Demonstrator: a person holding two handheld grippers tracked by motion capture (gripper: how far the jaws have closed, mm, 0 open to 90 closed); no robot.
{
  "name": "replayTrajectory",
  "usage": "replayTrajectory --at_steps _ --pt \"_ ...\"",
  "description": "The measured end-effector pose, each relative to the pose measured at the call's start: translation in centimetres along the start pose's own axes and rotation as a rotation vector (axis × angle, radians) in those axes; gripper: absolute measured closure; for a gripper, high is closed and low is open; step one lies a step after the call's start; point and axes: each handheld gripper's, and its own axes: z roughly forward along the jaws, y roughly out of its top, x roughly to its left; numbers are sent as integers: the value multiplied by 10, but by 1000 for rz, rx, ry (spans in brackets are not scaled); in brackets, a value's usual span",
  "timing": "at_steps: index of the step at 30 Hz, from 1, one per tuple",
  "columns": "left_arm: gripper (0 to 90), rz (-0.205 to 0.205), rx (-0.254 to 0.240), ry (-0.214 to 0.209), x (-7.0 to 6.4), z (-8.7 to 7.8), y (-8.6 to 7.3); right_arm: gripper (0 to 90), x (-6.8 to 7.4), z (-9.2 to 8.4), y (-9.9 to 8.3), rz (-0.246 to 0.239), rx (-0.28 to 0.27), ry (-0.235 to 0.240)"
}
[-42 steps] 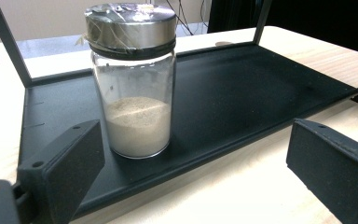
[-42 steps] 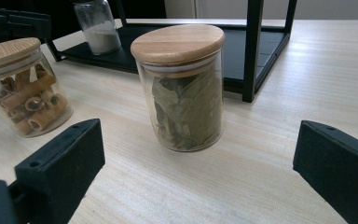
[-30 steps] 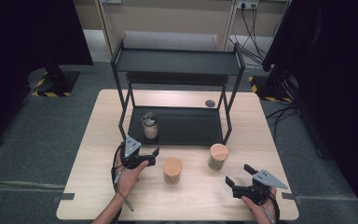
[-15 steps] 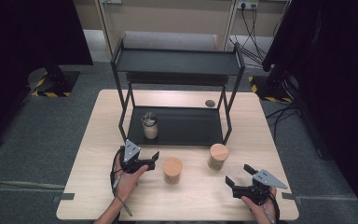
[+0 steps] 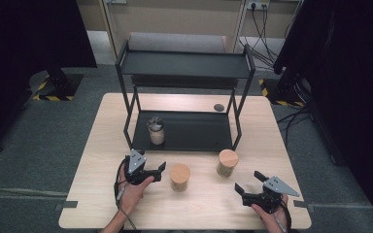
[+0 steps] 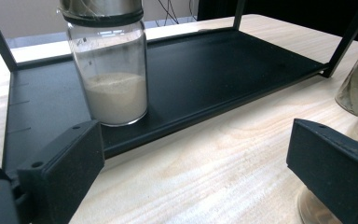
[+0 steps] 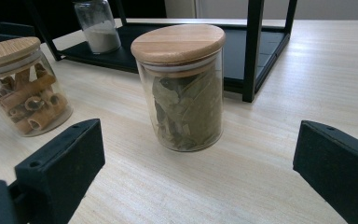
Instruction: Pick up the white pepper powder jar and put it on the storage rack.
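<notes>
While the metal-lidded powder jar [image 5: 156, 131] already sits on the rack's bottom shelf [image 5: 199, 133], the cinnamon-stick jar [image 5: 179, 176] just beside the wide-open left gripper [image 5: 156, 171] and the bay-leaf jar [image 7: 182, 88] ahead of the wide-open right gripper [image 5: 245, 187] look ungrasped, likely pending shelving.

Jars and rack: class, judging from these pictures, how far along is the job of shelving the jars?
Done: one metal-lidded jar of pale powder stands on the rack's bottom shelf. In hand: nothing is held; the open left tool is beside the cinnamon jar, and the open right tool faces the leaf jar. Left: both wooden-lidded jars stand on the table.
</notes>
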Motion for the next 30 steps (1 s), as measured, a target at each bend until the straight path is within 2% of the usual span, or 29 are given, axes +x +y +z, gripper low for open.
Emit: replayTrajectory --at_steps 19,30 --pt "37 -13 -2 6 -2 -10 -9 25 0 0 0 1 0 1" --pt "37 -4 11 1 -5 -15 -14 25 0 0 0 -1 1 0"
